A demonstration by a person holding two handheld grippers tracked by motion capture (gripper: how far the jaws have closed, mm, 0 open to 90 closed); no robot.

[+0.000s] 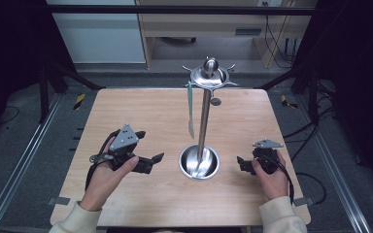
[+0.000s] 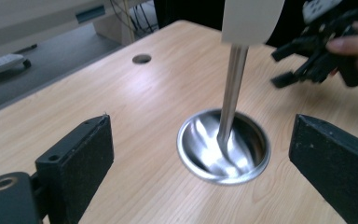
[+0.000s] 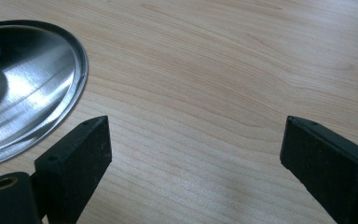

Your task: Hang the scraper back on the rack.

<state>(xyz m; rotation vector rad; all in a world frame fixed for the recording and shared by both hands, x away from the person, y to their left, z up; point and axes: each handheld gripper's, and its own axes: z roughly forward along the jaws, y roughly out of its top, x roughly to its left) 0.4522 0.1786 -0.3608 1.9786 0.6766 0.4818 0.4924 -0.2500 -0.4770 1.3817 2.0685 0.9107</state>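
A steel stand rises from the middle of the wooden table (image 1: 141, 107): a round dish base (image 1: 199, 162), a thin pole (image 1: 204, 116) and a top disc with hooks (image 1: 209, 76). A pale green utensil (image 1: 190, 109) hangs from one hook. My left gripper (image 1: 149, 146) lies left of the base, open and holding nothing. In the left gripper view the base (image 2: 223, 147) and pole (image 2: 233, 88) stand between its wide jaws, farther off. My right gripper (image 1: 243, 164) rests right of the base, open over bare wood, with the dish rim (image 3: 51, 102) to its left.
A small round hole (image 1: 215, 101) is set in the table behind the stand, also seen as the hole (image 2: 141, 59) in the left gripper view. The other hand's gripper (image 2: 307, 60) shows beyond the pole. Metal frame rails run along both sides of the table.
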